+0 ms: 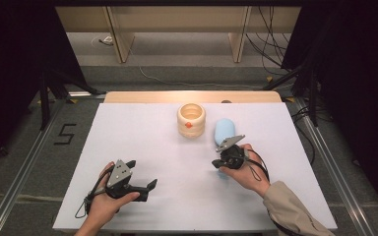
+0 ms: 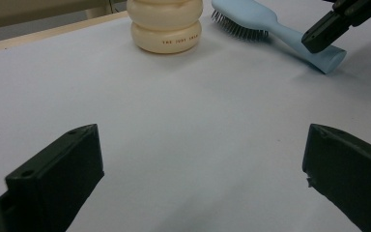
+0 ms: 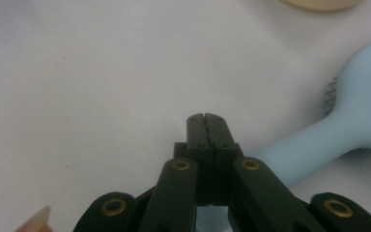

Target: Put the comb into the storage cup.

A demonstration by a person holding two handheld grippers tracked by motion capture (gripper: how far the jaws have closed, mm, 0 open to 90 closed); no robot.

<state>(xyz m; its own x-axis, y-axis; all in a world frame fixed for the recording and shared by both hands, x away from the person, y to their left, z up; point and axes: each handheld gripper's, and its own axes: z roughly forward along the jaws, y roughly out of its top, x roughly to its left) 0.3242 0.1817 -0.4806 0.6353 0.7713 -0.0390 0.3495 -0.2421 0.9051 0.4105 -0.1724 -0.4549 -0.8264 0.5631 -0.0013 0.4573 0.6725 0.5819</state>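
Two grippers are at work over the white worktop (image 1: 142,147). We see the right gripper (image 3: 206,118) with its jaws pressed fully together and nothing between them, poised above the handle of the light blue hairbrush (image 1: 223,132). The hairbrush lies bristles down toward the worktop's far right, its head near the far edge and just beside a cream ribbed jar (image 1: 191,119), its handle pointing toward the near edge. The left gripper (image 1: 140,179) sits close to the near left corner, jaws spread wide, holding nothing, well apart from the hairbrush.
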